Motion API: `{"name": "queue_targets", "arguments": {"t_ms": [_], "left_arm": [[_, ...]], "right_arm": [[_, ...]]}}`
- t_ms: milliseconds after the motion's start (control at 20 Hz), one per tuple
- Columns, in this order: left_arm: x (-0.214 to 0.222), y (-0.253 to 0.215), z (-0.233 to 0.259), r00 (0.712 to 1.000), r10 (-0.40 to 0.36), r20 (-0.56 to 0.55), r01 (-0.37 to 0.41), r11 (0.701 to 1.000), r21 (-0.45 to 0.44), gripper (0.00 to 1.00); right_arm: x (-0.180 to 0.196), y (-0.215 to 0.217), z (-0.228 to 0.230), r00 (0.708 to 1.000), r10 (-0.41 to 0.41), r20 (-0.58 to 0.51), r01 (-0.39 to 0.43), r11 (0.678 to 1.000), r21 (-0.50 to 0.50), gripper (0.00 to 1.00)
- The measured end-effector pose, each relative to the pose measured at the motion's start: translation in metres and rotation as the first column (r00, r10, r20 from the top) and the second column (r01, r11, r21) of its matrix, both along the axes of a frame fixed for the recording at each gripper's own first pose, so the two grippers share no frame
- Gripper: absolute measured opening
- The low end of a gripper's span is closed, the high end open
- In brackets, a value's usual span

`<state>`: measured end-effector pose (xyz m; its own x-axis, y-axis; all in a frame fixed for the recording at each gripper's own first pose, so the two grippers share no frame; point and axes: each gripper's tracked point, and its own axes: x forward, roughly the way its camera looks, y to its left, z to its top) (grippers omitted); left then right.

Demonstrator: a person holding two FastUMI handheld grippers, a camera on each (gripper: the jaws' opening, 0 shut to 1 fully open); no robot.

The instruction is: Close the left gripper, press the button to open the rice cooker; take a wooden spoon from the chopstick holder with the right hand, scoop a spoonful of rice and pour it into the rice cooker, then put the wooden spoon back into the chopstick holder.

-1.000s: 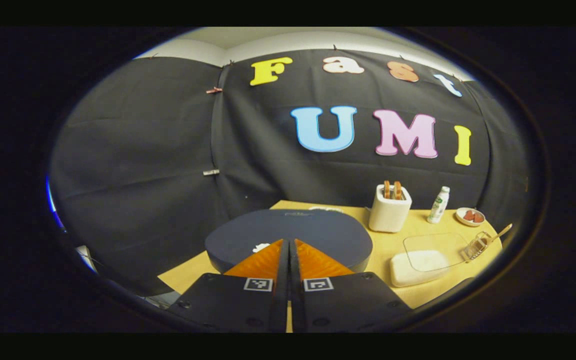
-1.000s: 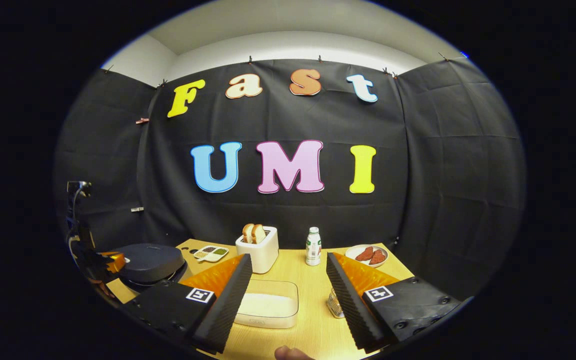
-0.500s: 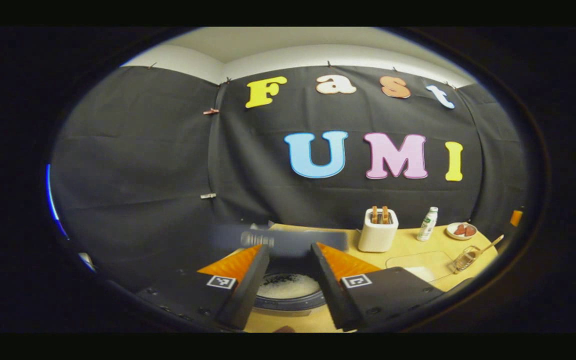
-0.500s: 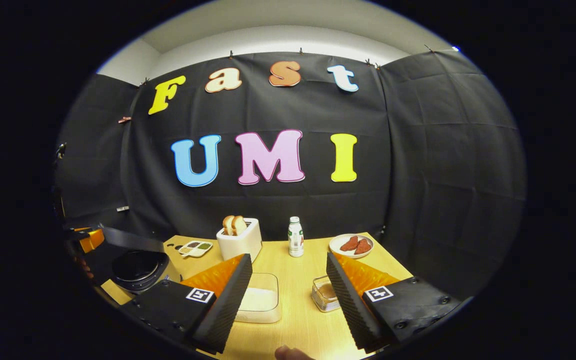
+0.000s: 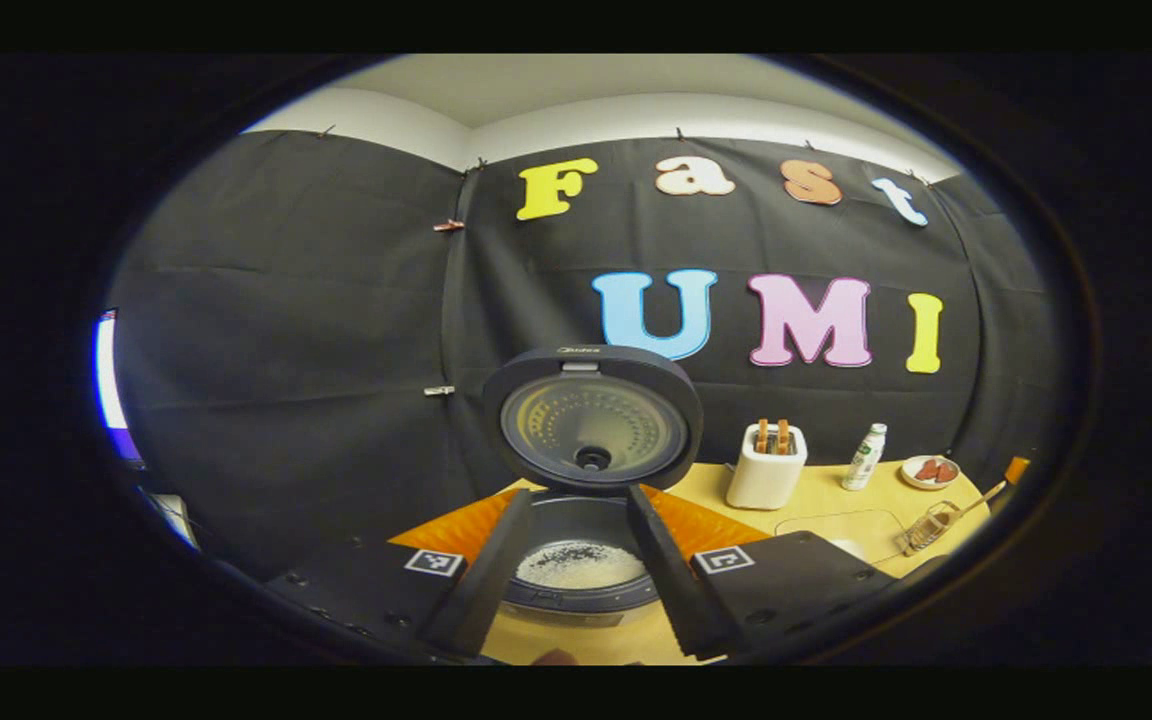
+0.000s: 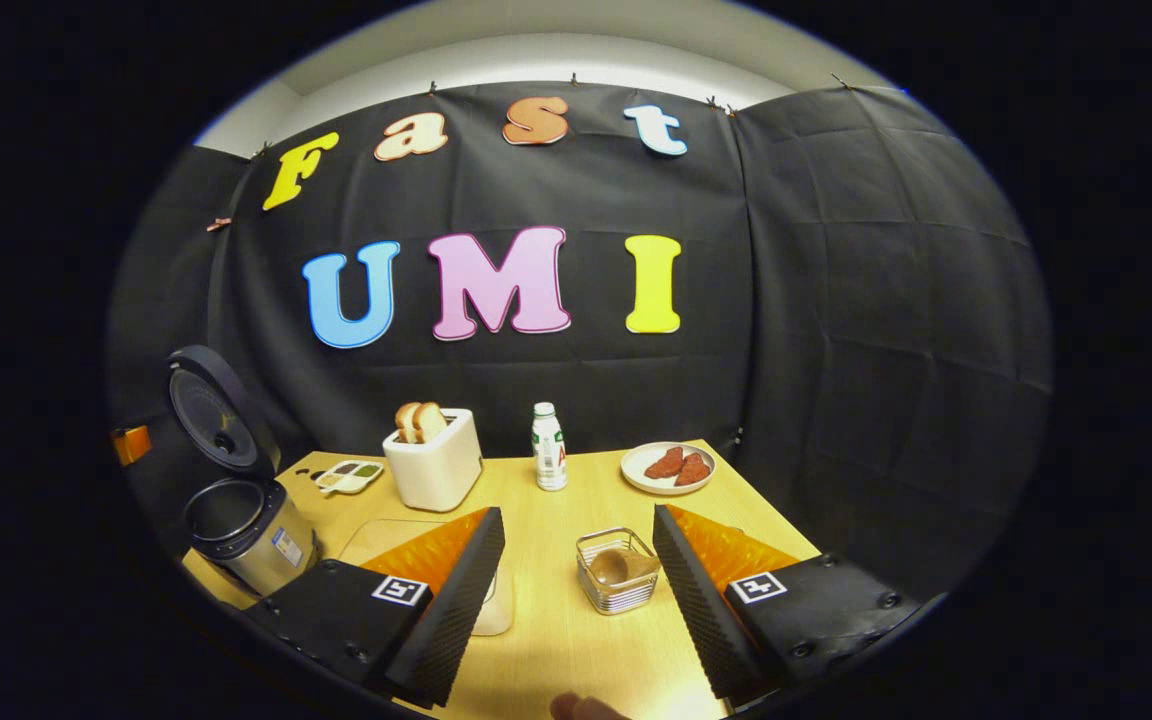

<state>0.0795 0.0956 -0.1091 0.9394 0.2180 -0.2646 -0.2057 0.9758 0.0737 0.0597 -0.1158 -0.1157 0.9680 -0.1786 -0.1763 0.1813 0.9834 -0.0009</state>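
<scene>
Both grippers' jaws stand spread — right gripper (image 6: 571, 575) nears chopstick holder (image 6: 619, 583); I risk toppling it, wooden spoon (image 6: 614, 566) barely protruding, beside the rice cooker (image 6: 248, 530).

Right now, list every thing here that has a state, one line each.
rice cooker: lid open, standing upright; rice in the pot.
left gripper: open, empty, in front of the cooker.
right gripper: open, empty, above the table.
chopstick holder: upright, wooden spoon inside it.
toaster: two bread slices sticking up.
bottle: upright, capped.
rice box: clear lid on.
</scene>
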Motion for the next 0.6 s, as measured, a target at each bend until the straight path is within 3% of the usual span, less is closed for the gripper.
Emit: {"name": "queue_targets", "arguments": {"t_ms": [300,600], "left_arm": [[-0.007,-0.016,0.005,0.999,-0.024,-0.021,0.025,0.999,0.029,0.72],[-0.013,-0.038,0.015,0.999,-0.040,-0.024,0.041,0.998,0.048,0.72]], "right_arm": [[0.021,-0.037,-0.034,0.998,-0.019,-0.056,0.022,0.998,0.057,0.93],[0.041,-0.081,-0.074,0.987,-0.100,-0.128,0.121,0.978,0.168,0.95]]}}
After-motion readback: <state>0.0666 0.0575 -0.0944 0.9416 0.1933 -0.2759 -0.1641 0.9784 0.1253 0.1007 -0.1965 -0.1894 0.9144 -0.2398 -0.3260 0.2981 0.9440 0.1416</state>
